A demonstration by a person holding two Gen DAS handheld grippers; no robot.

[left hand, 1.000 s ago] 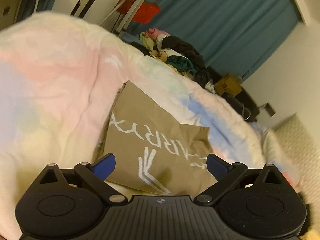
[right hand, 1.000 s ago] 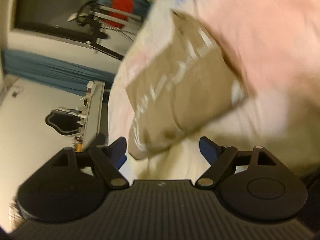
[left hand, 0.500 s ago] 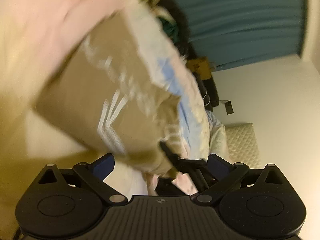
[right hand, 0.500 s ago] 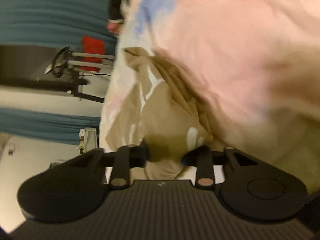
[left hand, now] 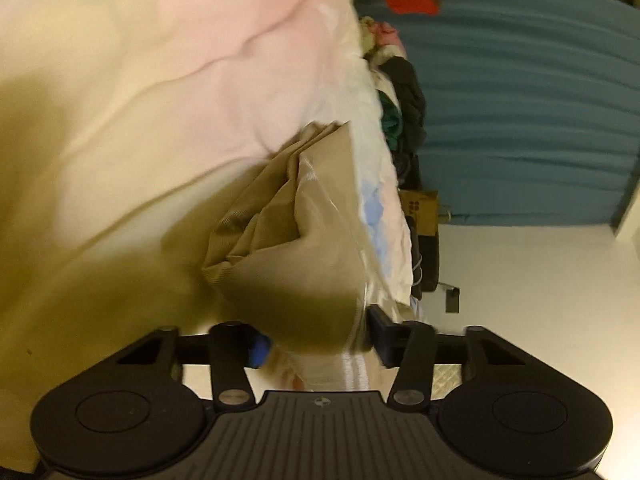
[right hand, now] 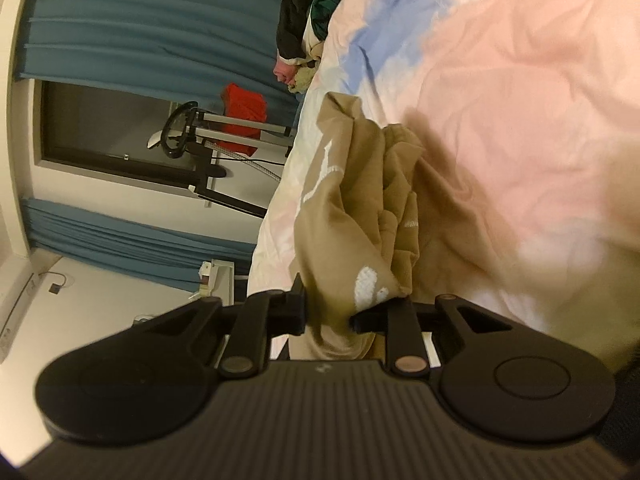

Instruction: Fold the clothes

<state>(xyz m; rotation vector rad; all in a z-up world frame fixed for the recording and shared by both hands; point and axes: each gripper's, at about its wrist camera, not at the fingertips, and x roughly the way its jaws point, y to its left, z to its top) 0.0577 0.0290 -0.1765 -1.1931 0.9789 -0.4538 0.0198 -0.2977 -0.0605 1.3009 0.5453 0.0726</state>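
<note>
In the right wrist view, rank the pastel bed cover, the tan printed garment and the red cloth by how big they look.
1. pastel bed cover
2. tan printed garment, though nearness to the camera inflates it
3. red cloth, far off

No word or number can be read here. The tan garment point(right hand: 352, 208) carries white print, but it is bunched into folds, so only broken white strokes and a white blotch near the right claw point(right hand: 328, 314) show, and in the left wrist view the print is a faint pale smear. The brown cardboard box point(left hand: 420, 208) beyond the far edge of the bed has dark dot marks, too small to make out.
</note>
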